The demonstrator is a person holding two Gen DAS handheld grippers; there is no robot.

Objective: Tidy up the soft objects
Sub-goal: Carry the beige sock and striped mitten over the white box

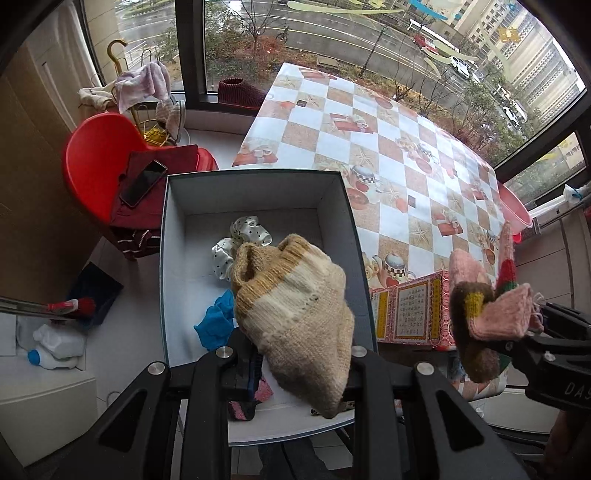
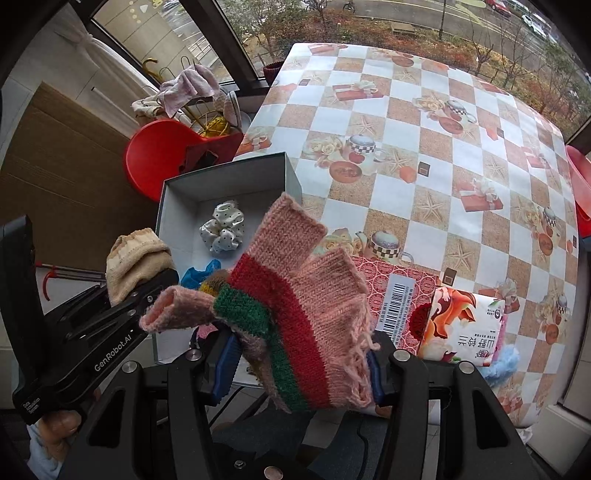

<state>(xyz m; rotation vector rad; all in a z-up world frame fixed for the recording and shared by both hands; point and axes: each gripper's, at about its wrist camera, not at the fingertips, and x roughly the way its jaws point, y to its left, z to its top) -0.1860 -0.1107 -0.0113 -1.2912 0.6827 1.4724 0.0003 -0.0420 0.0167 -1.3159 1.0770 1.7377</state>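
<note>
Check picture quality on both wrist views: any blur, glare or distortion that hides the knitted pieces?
Left wrist: even daylight, strong fisheye bending of the table edge, beige knitted piece sharp, soft glare on the tablecloth. Right wrist: same curvature, striped pink knit crisp, dark vignette in the corners, window bright but not blown out.

Both wrist views look down, sharing box (image 1: 255, 199)

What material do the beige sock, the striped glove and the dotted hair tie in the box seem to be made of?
Beige sock: knitted yarn, probably wool, matte; stitch rows show.
Striped glove: also knitted yarn, with visible loops and a frayed edge.
Dotted hair tie: shiny gathered cloth, satin-like, catching light.
</note>
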